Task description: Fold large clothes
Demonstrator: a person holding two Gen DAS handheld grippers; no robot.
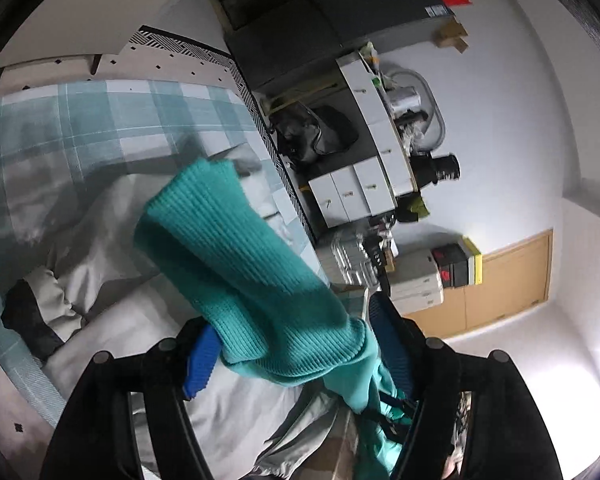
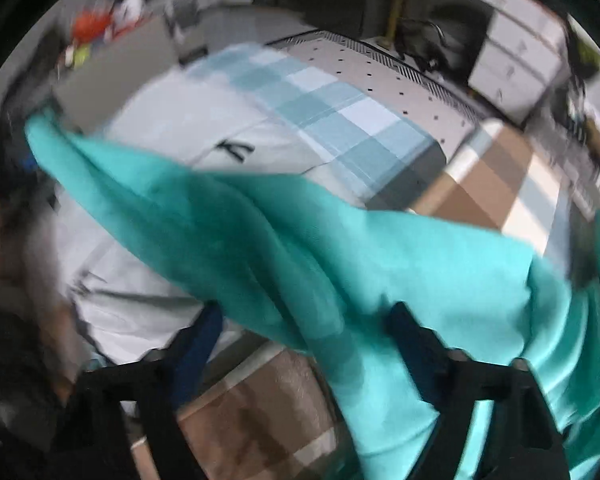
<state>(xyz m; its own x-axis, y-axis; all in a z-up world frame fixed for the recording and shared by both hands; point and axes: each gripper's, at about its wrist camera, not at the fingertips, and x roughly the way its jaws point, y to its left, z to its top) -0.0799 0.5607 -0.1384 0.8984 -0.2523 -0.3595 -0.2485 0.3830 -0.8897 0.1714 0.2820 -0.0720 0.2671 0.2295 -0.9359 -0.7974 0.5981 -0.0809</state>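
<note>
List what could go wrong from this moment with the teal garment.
1. The ribbed cuff of the teal garment lies between the left gripper fingers, which stand apart from it; it may slip out.
2. The right gripper has cloth draped across its fingers, not clearly pinched, so a pull could lose it.
3. A grey garment lies bunched on the bed beneath; the teal one could land on it and tangle.

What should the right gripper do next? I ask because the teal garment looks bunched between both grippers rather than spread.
Probably close the right gripper on the teal garment that drapes across its open jaws, then draw it sideways. In the left wrist view the garment's ribbed cuff hangs between the left gripper fingers, unpinched, above the bed, so nothing holds it flat yet.
</note>
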